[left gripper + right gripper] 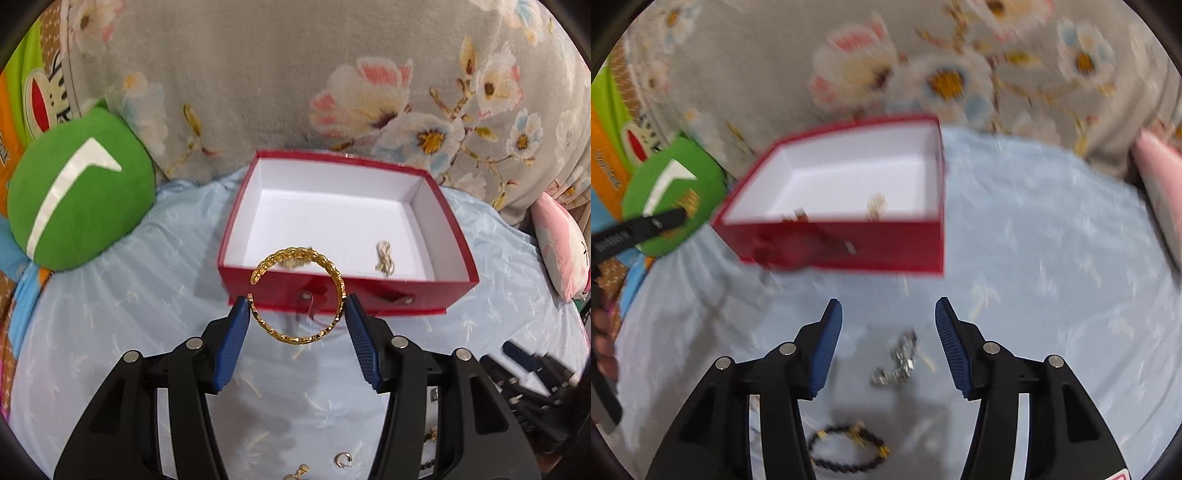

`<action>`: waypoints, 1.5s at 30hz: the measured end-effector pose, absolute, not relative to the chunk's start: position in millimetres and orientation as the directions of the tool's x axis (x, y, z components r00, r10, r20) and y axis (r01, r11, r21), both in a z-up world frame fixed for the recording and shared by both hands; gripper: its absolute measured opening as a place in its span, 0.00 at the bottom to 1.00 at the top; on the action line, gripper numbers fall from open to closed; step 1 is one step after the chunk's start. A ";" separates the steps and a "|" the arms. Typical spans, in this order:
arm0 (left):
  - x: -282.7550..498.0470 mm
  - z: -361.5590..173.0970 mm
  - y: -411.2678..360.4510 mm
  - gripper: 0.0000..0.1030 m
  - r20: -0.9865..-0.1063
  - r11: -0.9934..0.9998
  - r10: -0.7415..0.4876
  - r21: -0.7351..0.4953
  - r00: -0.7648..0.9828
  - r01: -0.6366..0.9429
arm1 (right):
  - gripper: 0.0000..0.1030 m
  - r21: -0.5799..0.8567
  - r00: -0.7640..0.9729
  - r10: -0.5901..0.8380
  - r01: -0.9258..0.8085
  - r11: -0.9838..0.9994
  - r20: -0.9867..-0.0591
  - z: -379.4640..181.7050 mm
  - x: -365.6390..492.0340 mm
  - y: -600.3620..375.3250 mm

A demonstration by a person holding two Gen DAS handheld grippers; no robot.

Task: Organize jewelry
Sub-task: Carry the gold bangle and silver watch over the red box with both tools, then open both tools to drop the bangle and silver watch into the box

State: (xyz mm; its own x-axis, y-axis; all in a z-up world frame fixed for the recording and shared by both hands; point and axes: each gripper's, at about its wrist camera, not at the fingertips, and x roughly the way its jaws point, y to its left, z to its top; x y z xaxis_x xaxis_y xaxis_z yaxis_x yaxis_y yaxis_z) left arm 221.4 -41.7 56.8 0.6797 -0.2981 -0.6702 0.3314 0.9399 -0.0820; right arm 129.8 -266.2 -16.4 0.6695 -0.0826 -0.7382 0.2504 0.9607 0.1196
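Note:
My left gripper (pixel 298 306) is shut on a gold open bangle (pixel 334 273), held upright just in front of the red box (pixel 332 295). The box has a white inside and holds a pale gold piece (pixel 385 256) and another gold piece (pixel 291 263) behind the bangle. My right gripper (pixel 888 310) is open and empty above the light blue cloth. A silver chain piece (pixel 897 362) lies between its fingers. A dark beaded bracelet (pixel 846 448) lies nearer the camera. The red box (pixel 849 243) is blurred, ahead and to the left.
A green round cushion (pixel 77 192) lies left of the box. A grey floral blanket (pixel 332 74) rises behind it, a pink pillow (pixel 561 243) at the right. Small gold and silver pieces (pixel 343 459) lie on the blue cloth (pixel 147 277) under my left gripper.

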 end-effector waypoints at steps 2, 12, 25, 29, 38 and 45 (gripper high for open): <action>219.4 44.2 -44.3 0.50 -0.690 0.939 -0.303 -0.096 0.658 0.332 | 0.51 0.129 0.635 -0.074 0.267 0.955 -0.769 -36.8 135.0 -269.2; 213.0 18.1 -51.9 0.50 -0.726 0.934 -0.304 -0.100 0.617 0.343 | 0.16 0.106 0.578 -0.080 0.280 0.954 -0.812 -76.8 154.1 -265.6; 235.7 39.3 -56.3 0.50 -0.685 0.936 -0.296 -0.069 0.665 0.346 | 0.08 0.138 0.743 -0.049 0.188 0.972 -0.668 13.5 163.8 -253.8; 257.0 60.9 -64.4 0.50 -0.647 0.938 -0.286 -0.040 0.707 0.344 | 0.08 0.146 0.792 -0.021 0.139 0.979 -0.611 54.1 189.5 -256.6; 334.5 89.1 -100.4 0.50 -0.576 0.937 -0.284 0.001 0.766 0.349 | 0.08 0.105 0.825 -0.017 0.092 0.990 -0.565 90.8 289.6 -266.4; 394.6 72.2 -126.5 0.50 -0.602 0.949 -0.236 0.026 0.763 0.314 | 0.08 0.114 0.780 -0.013 0.108 0.988 -0.625 64.3 355.6 -275.3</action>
State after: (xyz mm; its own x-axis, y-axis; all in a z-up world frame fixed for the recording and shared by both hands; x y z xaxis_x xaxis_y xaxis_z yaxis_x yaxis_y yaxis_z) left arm 394.6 -126.5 72.2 0.7630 -0.2359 -0.6018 0.3138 0.9491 0.0259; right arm 355.6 -275.3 64.3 0.7804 -0.0127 -0.6252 0.1078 0.9876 0.1145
